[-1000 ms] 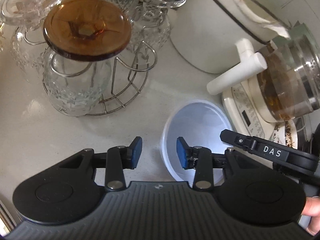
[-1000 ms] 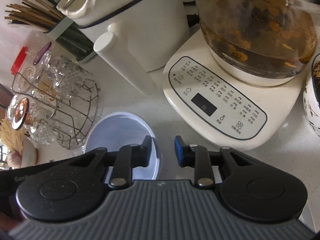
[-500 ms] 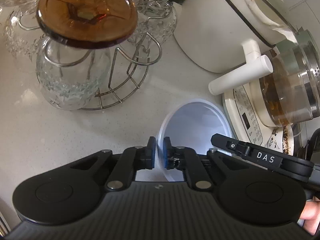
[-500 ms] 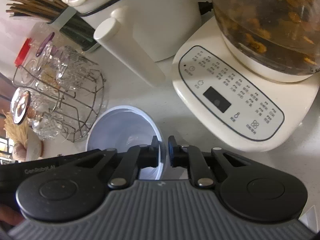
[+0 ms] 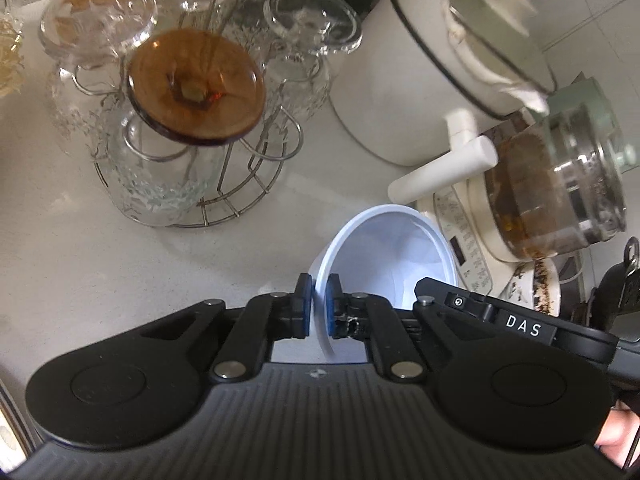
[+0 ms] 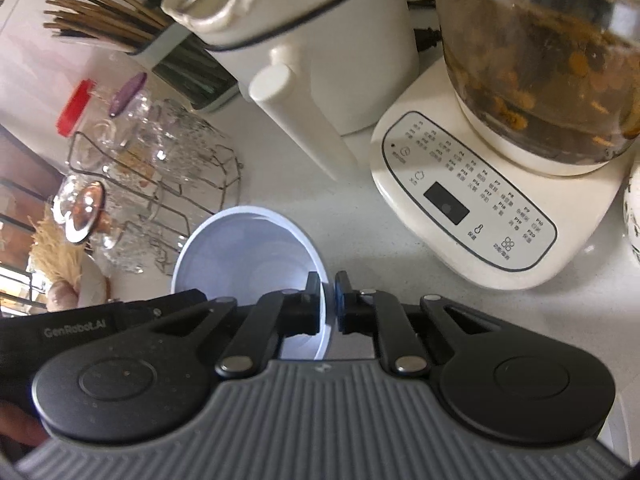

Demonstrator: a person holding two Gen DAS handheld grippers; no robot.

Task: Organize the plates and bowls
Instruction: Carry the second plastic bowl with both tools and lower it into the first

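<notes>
A white plastic bowl is held between both grippers above the pale counter, tilted in the left wrist view. My left gripper is shut on the bowl's left rim, one blue pad on each side of the wall. My right gripper is shut on the bowl's right rim the same way. The right gripper's black body with the DAS label shows across the bowl in the left wrist view.
A wire rack of upturned glasses with an amber lid stands at the left. A white pot with a long handle and a glass tea kettle on its cream base stand behind. A chopstick holder is at the back.
Both grippers closed from open onto opposite rims of the bowl, then raised it off the counter and tilted it.
</notes>
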